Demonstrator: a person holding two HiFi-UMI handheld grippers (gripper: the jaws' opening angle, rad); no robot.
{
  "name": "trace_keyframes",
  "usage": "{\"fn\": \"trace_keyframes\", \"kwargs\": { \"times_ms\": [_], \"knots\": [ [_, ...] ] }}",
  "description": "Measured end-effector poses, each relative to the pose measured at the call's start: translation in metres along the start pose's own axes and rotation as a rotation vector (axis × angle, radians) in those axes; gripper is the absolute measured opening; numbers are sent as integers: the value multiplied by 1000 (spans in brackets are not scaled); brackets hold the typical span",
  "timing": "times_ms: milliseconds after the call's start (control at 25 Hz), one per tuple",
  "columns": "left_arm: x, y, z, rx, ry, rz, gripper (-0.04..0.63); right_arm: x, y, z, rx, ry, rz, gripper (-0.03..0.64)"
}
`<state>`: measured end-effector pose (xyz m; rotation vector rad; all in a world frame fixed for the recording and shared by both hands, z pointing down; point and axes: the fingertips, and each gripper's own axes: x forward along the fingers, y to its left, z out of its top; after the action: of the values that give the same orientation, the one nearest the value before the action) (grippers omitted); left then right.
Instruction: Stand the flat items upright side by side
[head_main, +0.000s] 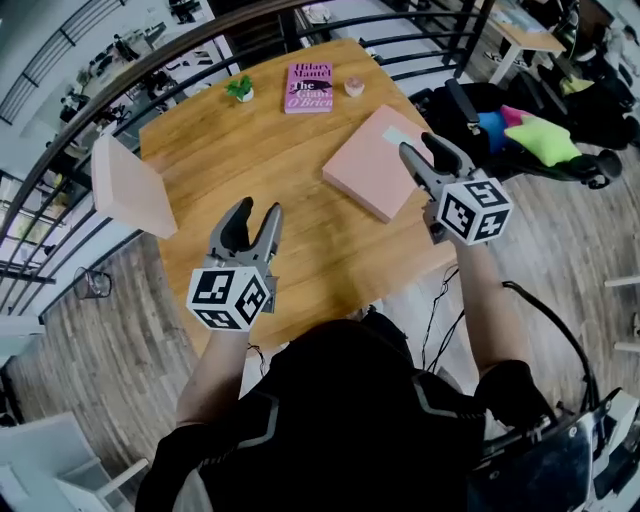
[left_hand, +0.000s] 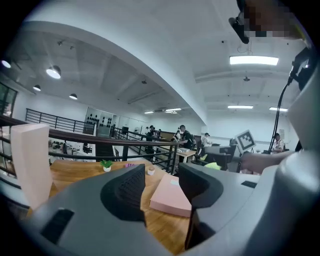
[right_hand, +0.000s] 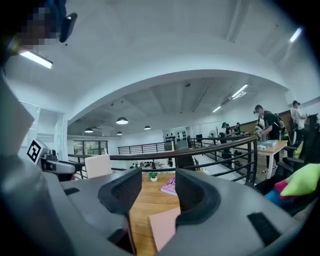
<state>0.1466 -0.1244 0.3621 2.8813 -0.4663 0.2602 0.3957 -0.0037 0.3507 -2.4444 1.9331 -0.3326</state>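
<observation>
Two grippers are held up over a round wooden table (head_main: 260, 150). The left gripper (head_main: 256, 210) is over the near edge, close to the middle. Its jaws stand apart, and only bare wood and air show between them, so it holds nothing. The right gripper (head_main: 422, 150) is near the right edge, above the right side of the pink book (head_main: 368, 168). Its jaws stand apart too. In the right gripper view the pink book sits low down past the jaws, and the pads do not press on it. This gripper also holds nothing.

Three flat things are on the table. The pink book lies flat by the right edge, with one corner pointing at the near edge. The purple book (head_main: 308, 87) lies flat at the far edge, cover up, well apart from the pink book. The pale book (head_main: 130, 187) stands up on its own at the left edge, far from the other two, with no gripper on it. In the left gripper view it is tall at the left side.

A tiny plant (head_main: 240, 90) in a white pot sits at the far edge, just left of the purple book. A small cup (head_main: 354, 87) sits just right of that book.

A dark railing (head_main: 180, 60) curves round behind the far edge. Off the right edge there is a black chair (head_main: 470, 110) with a green cushion (head_main: 545, 140) on it.
</observation>
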Motion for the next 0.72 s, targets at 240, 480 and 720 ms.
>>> {"fn": "trace_keyframes", "kwargs": {
  "times_ms": [240,480,720],
  "knots": [
    [45,-23,-41,-14,145,-2,262,-16,-80,-9,-86,55,16,246],
    [93,-75,-89,29,286,-76,291,-19,-144,-63,-225,209,144,308],
    [135,-108,-144,4,443,-71,295,-11,-205,-119,-270,345,199,308]
  ]
}}
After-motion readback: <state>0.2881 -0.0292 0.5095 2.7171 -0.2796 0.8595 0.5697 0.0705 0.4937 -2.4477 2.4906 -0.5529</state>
